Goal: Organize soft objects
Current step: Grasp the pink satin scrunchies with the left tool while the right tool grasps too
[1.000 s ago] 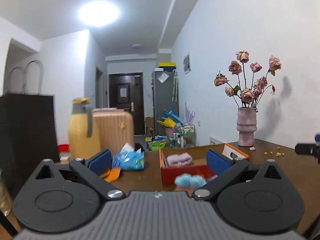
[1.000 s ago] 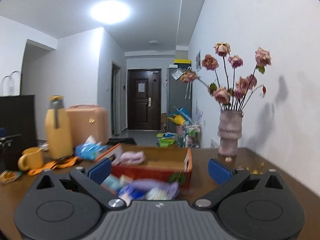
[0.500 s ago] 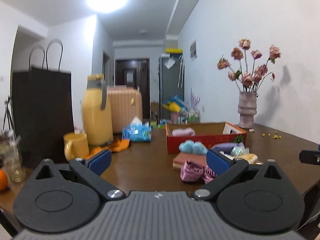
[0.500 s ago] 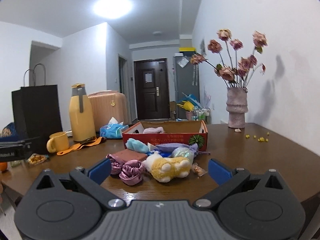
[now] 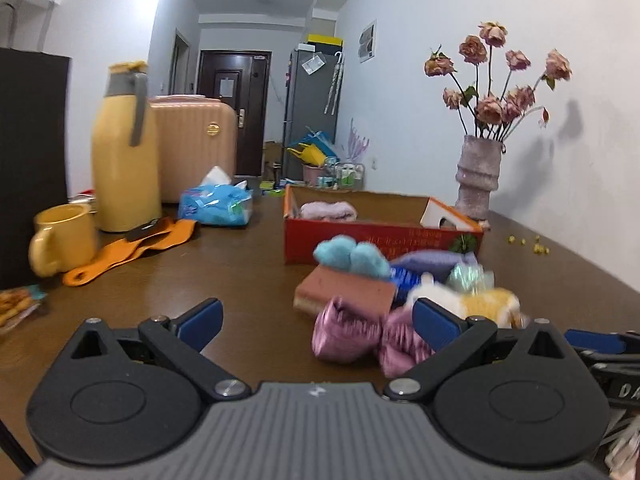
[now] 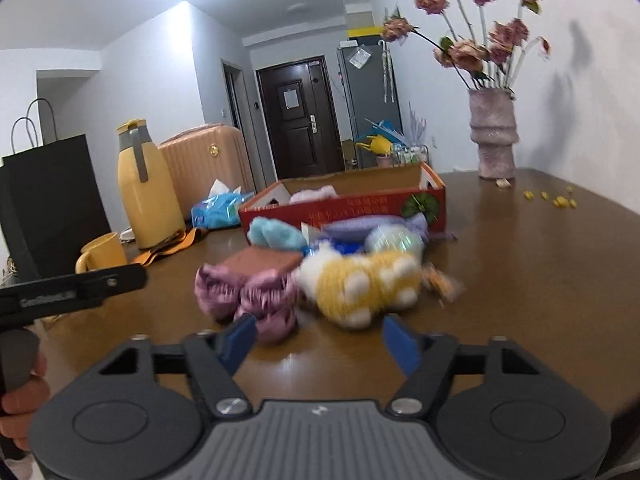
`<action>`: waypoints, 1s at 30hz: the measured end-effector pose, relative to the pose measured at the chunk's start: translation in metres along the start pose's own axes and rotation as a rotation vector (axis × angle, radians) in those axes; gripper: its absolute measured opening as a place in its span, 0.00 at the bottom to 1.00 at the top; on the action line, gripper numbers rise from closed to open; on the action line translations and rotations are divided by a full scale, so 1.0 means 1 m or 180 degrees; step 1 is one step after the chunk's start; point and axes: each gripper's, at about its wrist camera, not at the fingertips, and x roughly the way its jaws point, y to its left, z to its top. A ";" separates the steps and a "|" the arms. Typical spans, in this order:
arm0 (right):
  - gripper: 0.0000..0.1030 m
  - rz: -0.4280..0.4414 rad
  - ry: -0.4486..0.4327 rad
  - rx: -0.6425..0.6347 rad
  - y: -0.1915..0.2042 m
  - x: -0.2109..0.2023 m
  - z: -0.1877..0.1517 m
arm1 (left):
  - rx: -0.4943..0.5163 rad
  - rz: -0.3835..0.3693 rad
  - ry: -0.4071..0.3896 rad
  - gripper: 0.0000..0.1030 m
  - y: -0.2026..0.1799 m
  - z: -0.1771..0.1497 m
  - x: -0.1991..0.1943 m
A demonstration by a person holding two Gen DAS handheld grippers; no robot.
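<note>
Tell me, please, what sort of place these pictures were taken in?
Most likely a lived-in flat: a wooden dining table with a vase of dried roses, a fridge and an entrance door down the hallway.

Left gripper point(image 5: 316, 318) sitting wide open, low centre of its frame; right gripper point(image 6: 320, 338) closing in, jaws half-spread, nothing between them.

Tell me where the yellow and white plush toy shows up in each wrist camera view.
Left wrist view: the plush toy lies low at right, partly behind the left gripper's right finger.
Right wrist view: the plush toy lies near the centre, just beyond the right gripper, whose jaws have just been closing, nothing between them.
Shared landmark: the red box behind the toy.
</note>
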 end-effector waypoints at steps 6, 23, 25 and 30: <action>0.38 0.0076 0.0144 -0.0281 0.014 0.074 0.024 | -0.0286 -0.0327 0.0404 0.70 0.015 0.010 0.071; 0.27 0.0479 0.0483 -0.0088 0.018 0.096 0.007 | -0.0351 -0.0696 0.0503 0.47 0.027 -0.017 0.034; 0.27 0.0430 0.0472 -0.0012 0.015 0.101 0.010 | -0.0282 -0.0564 0.0333 0.68 0.027 -0.004 0.039; 0.27 0.0404 0.0498 0.0133 0.009 0.109 0.012 | -0.0269 -0.0535 0.0553 0.52 0.024 0.010 0.088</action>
